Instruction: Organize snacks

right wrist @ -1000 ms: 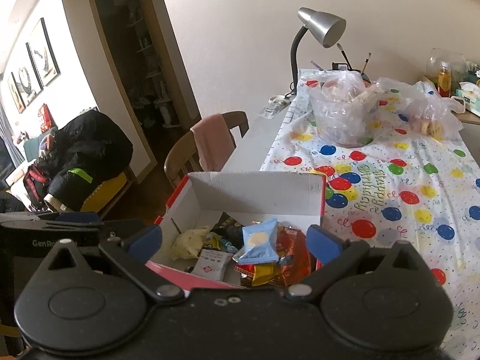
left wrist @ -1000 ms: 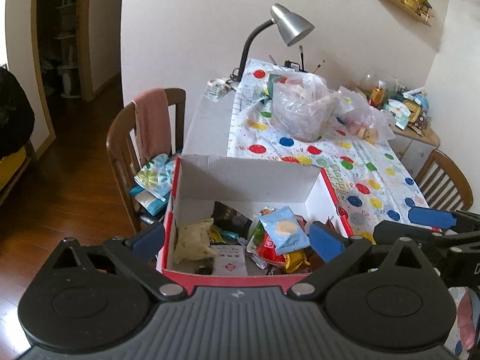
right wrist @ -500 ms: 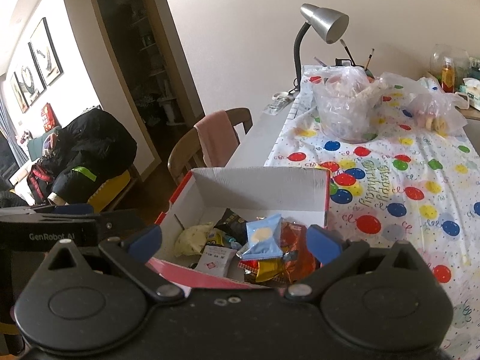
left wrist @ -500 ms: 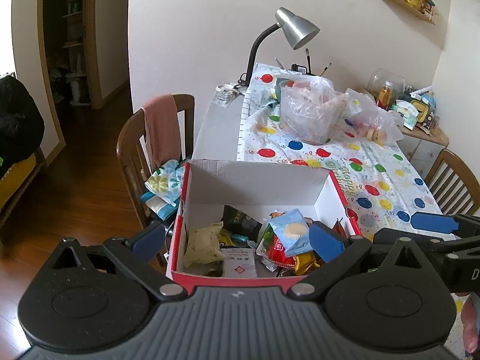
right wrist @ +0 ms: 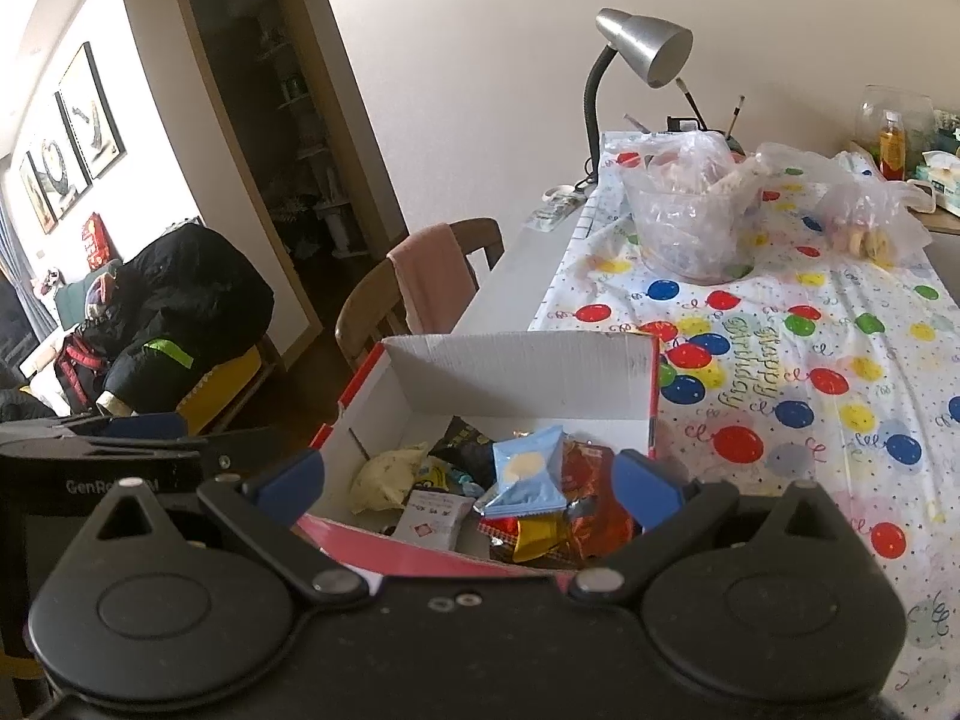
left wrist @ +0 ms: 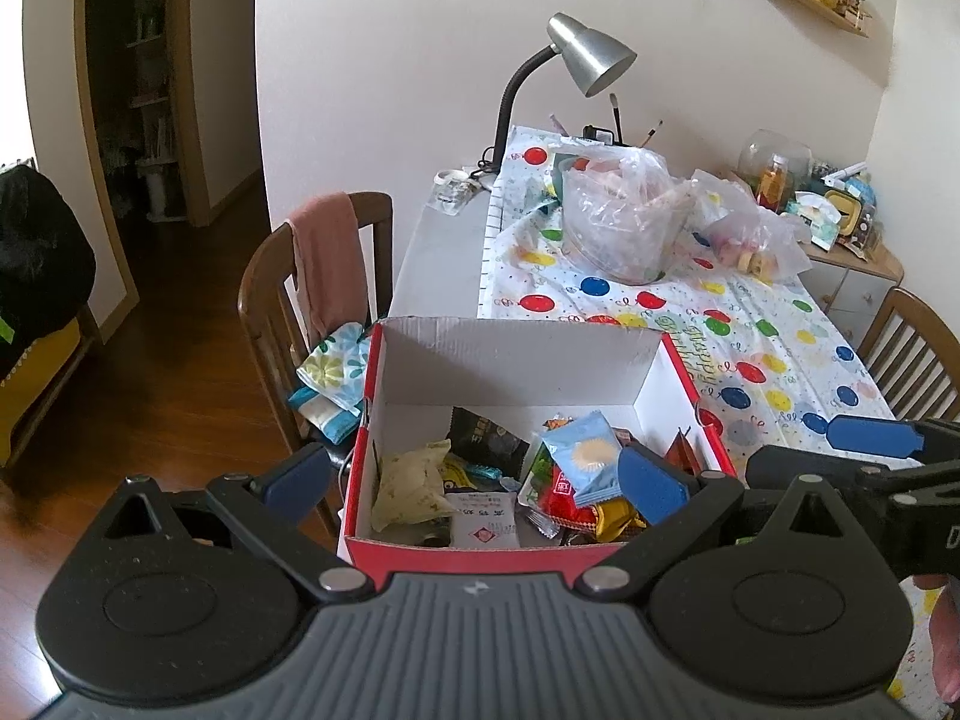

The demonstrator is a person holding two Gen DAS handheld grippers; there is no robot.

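Observation:
A red cardboard box (left wrist: 516, 354) with white inner walls stands at the near end of the table, seen too in the right wrist view (right wrist: 522, 372). Inside it lie loose snacks: a light blue packet (left wrist: 585, 456) on top, a pale yellow packet (left wrist: 414, 480), a white sachet (left wrist: 483, 519), a red packet (left wrist: 558, 501) and a dark packet (left wrist: 486, 438). My left gripper (left wrist: 474, 477) hovers open over the box's near rim, holding nothing. My right gripper (right wrist: 468, 480) is open beside it, also empty, facing the same box.
A balloon-print cloth (left wrist: 750, 348) covers the table. Farther back are two clear plastic bags (left wrist: 624, 222) and a silver desk lamp (left wrist: 591, 54). A chair with a pink towel (left wrist: 324, 258) stands to the left, another chair (left wrist: 912, 348) to the right.
Both grippers have drifted only a little and stay open. The box and the snacks in it lie as before.

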